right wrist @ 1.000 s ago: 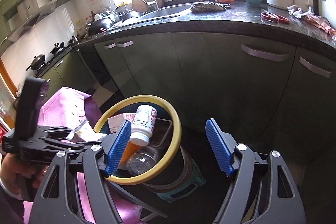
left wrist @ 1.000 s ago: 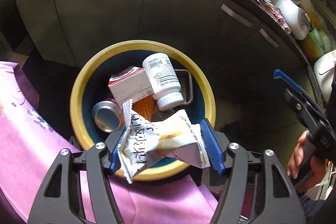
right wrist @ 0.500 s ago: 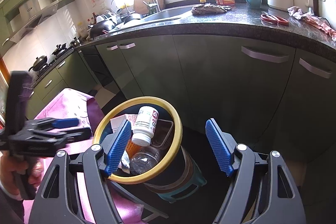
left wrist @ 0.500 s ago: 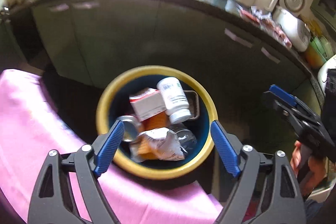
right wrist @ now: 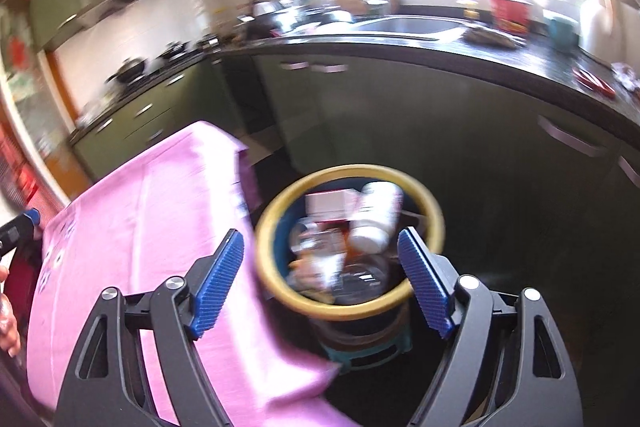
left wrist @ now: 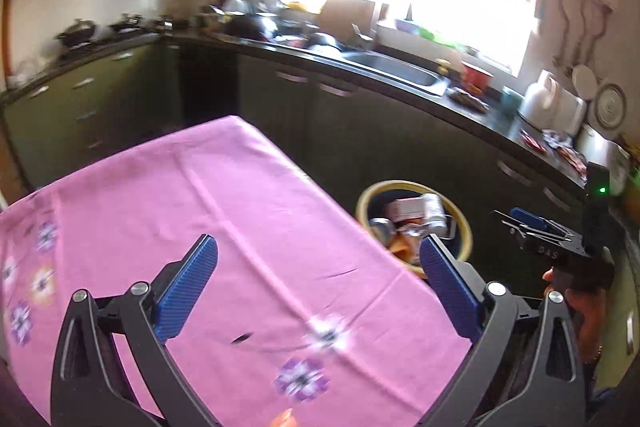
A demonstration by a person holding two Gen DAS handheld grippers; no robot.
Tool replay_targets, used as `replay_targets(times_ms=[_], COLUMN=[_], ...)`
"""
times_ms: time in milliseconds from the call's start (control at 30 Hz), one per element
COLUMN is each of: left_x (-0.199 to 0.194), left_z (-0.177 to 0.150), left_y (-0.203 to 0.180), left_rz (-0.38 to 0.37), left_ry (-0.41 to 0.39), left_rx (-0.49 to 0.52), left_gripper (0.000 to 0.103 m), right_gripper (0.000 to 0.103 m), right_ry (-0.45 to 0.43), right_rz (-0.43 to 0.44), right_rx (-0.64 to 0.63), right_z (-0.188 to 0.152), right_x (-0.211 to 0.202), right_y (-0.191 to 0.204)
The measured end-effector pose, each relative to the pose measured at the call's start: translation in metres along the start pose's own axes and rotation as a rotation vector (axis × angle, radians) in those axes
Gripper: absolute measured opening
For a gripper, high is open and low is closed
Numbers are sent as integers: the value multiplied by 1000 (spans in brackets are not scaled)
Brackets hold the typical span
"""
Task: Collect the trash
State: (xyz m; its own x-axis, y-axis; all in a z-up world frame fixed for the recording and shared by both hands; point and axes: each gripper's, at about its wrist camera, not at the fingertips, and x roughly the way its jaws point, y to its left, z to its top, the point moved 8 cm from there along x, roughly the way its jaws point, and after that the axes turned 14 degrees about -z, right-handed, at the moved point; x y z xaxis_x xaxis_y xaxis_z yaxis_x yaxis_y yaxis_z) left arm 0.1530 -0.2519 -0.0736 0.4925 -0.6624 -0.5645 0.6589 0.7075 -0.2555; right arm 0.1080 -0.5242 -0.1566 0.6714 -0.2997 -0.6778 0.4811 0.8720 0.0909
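Note:
The yellow-rimmed trash bin (left wrist: pixel 362 205) stands past the table's right edge. It holds a white pill bottle (left wrist: pixel 434 207), a red-and-white box (left wrist: pixel 407 206), a can (left wrist: pixel 380 225) and a crumpled snack wrapper (left wrist: pixel 408 231). My left gripper (left wrist: pixel 316 243) hangs over the pink tablecloth (left wrist: pixel 224 211), jaws opening wide with nothing between them. My right gripper (right wrist: pixel 320 233) looks down at the bin (right wrist: pixel 264 247), jaws also opening and empty. The bottle (right wrist: pixel 374 219) and box (right wrist: pixel 330 203) are blurred there. In the left wrist view the right gripper (left wrist: pixel 536 227) shows beside the bin.
A dark counter (left wrist: pixel 400 95) with a sink (left wrist: pixel 396 69) and green cabinets (right wrist: pixel 400 123) runs behind the bin. The bin sits on a teal stool (right wrist: pixel 360 351). A small orange thing (left wrist: pixel 284 419) peeks in at the bottom edge. A hand (right wrist: pixel 8 331) shows at far left.
The left gripper let go of the snack wrapper, which dropped into the bin. It then opened wide and swung up and left over the pink table. The right gripper shifted and widened.

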Motion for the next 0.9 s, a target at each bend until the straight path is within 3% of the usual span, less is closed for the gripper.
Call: replay_targets(times_ms=[67,133,267,400,600,900], left_x=[-29,-58,-112,-158,-198,-217], left_z=[-12,-24,-50,-73,-86,-89], left_y=[15,30,60,79,77,56], left_rz=[73,157,278,375,424,402], left_ry=[-25,-54,-111,-168,-216,-240], left_rx=[-14,-31,-107,-152,-170,-140], left_gripper=[96,96,96,96,96,96], right_gripper=[94,98,98,98,98,98], right_ry=[-15,-38,-35,-48,-80,-137], right_rz=[43,88,195,245,245,166], right_rx=[-33,-58,-133,-223,-282,-277], right_z=[-2,-3,-14,-29,-42,-47], right_x=[-9,-19,-35,-51,-76,-116], right_y=[23,46,92,130,151,118])
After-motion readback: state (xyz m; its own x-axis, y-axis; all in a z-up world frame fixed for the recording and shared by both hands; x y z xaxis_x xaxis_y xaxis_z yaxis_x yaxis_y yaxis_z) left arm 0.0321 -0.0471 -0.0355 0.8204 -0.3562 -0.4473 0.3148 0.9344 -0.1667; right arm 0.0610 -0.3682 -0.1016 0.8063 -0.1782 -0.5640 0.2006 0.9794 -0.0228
